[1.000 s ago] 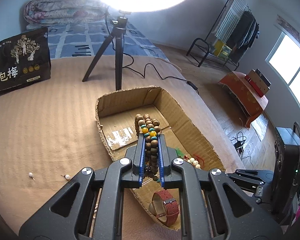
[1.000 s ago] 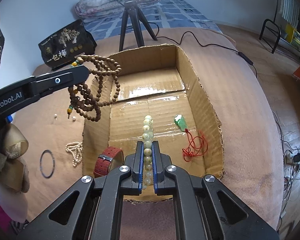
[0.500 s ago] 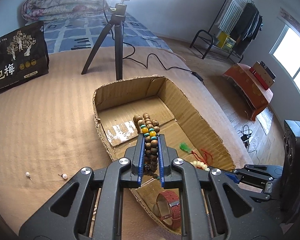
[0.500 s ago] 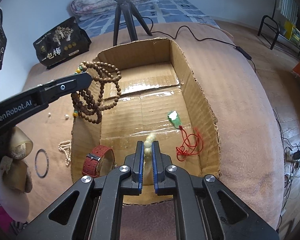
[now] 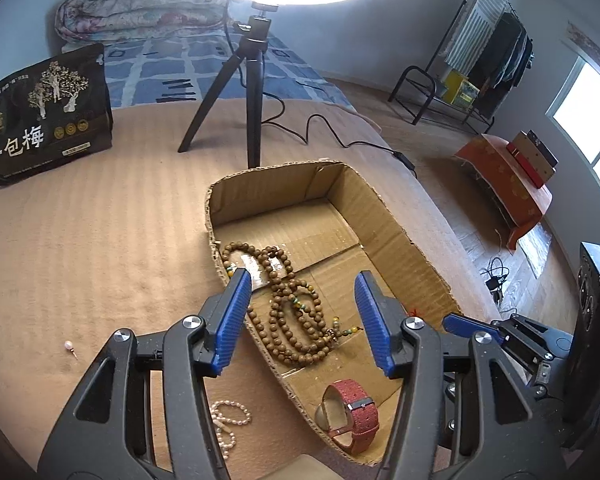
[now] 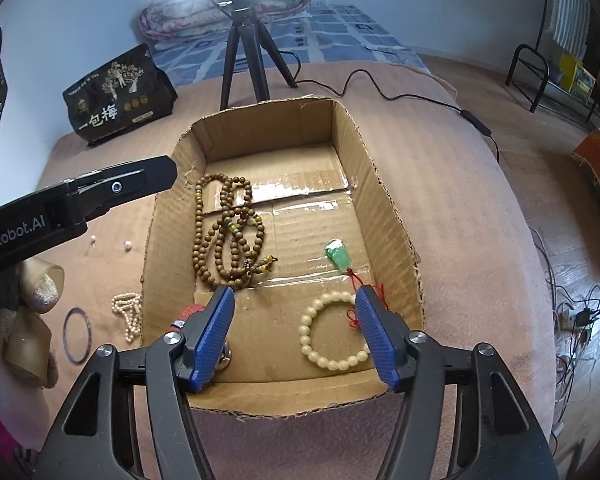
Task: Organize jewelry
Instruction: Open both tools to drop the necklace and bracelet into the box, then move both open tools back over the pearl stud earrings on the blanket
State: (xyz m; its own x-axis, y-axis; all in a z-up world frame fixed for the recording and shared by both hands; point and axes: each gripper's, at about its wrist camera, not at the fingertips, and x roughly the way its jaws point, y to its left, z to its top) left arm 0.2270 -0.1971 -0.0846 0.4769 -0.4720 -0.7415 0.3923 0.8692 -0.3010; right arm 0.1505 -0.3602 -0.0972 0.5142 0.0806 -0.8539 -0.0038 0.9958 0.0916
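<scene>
Red-strapped watch mostly hidden behind the right gripper's finger at the cardboard box's near-left corner; dial unreadable.

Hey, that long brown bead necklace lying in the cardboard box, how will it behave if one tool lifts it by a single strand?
The brown bead necklace lies in loose, overlapping loops, so it is probably floppy and would dangle in long loops. Its round beads look smooth, so a single strand might slip between the pads. The tassel end would likely swing.

Both fisheye views look steeply down along their own tongs, close above the cardboard box; the left from its left side, the right from its near end. Both share the box.
</scene>
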